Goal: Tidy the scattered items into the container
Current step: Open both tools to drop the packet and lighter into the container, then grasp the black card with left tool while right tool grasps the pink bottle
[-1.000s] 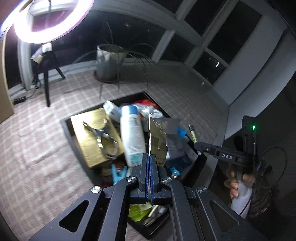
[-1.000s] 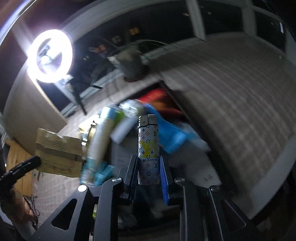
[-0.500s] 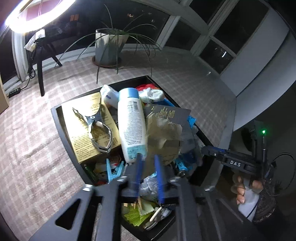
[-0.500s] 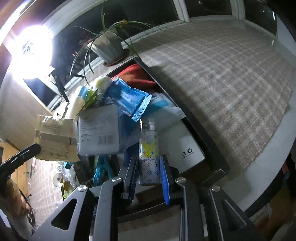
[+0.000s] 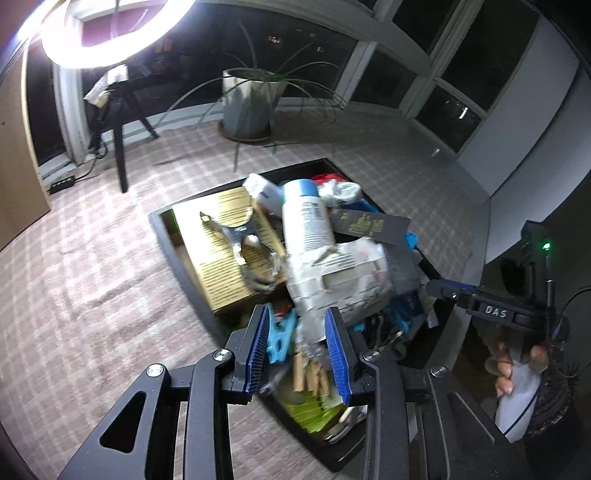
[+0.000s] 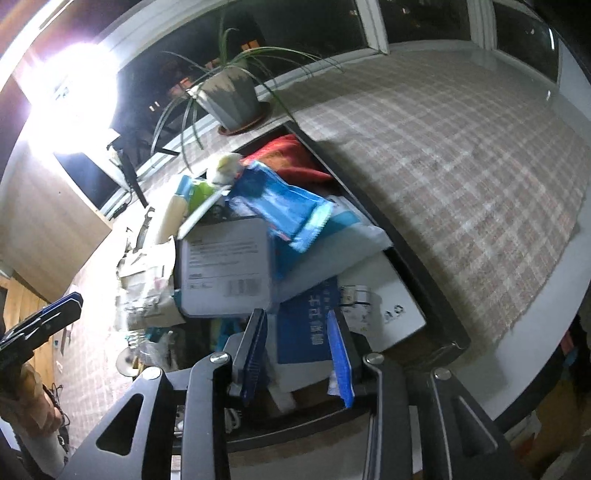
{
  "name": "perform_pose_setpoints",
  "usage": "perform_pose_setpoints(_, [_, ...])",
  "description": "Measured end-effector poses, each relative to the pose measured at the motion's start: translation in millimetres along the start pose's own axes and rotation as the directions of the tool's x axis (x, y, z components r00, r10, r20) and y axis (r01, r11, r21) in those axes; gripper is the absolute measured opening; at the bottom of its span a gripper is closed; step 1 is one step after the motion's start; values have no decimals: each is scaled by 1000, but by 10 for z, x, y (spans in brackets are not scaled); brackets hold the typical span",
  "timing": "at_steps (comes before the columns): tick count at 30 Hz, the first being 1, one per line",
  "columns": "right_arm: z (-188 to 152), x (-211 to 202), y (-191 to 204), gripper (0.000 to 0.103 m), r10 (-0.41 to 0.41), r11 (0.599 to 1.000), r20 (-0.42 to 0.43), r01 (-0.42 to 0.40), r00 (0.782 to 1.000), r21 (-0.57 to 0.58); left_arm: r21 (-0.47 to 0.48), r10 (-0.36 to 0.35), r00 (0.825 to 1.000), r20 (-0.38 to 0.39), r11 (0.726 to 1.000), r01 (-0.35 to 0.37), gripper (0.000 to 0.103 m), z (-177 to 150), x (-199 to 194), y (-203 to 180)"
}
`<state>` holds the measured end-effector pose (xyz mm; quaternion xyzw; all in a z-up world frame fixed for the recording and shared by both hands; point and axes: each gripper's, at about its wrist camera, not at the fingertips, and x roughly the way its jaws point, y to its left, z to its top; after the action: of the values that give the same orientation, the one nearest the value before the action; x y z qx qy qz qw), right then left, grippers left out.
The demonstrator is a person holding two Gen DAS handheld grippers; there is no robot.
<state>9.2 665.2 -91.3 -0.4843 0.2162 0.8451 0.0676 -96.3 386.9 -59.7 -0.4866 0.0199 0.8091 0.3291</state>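
A black tray point(image 5: 177, 254) heaped with items sits on the checked tablecloth; it also shows in the right wrist view point(image 6: 424, 266). My left gripper point(image 5: 297, 352) is open and empty above the tray's near end. A crumpled beige paper packet point(image 5: 340, 277) lies on the pile just beyond it, next to a white bottle with a blue cap point(image 5: 306, 218) and a gold box point(image 5: 225, 254). My right gripper point(image 6: 297, 354) is open and empty over a blue-and-white box point(image 6: 306, 332). The patterned lighter is not visible.
A potted plant point(image 5: 251, 103) stands behind the tray on the table. A ring light point(image 5: 110, 33) on a black tripod point(image 5: 120, 147) stands at the far left. The table edge point(image 6: 546, 354) runs close on the right. The other gripper shows at the right point(image 5: 480, 299).
My left gripper opened and let the beige packet drop onto the pile. My right gripper opened wide and the patterned lighter left it, out of sight now.
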Motion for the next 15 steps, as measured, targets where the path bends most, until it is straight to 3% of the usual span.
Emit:
perform_pose_setpoints(4, [38,-22,254,37,13,999,18,-13,1000,-49,-16,63,998,9,998,-63,34,-97,-127,231])
perform_pose_setpoints(9, [126,31,789,38,57,988,15,-55,998,-146,-77,136,990,25,988,-133,40,-237,-356,705])
perform_pose_setpoints(15, [222,233,1576,40,115,955,-29,-118,993,-272,-189,239,971,28,955,-230,47,-437,-690,1465])
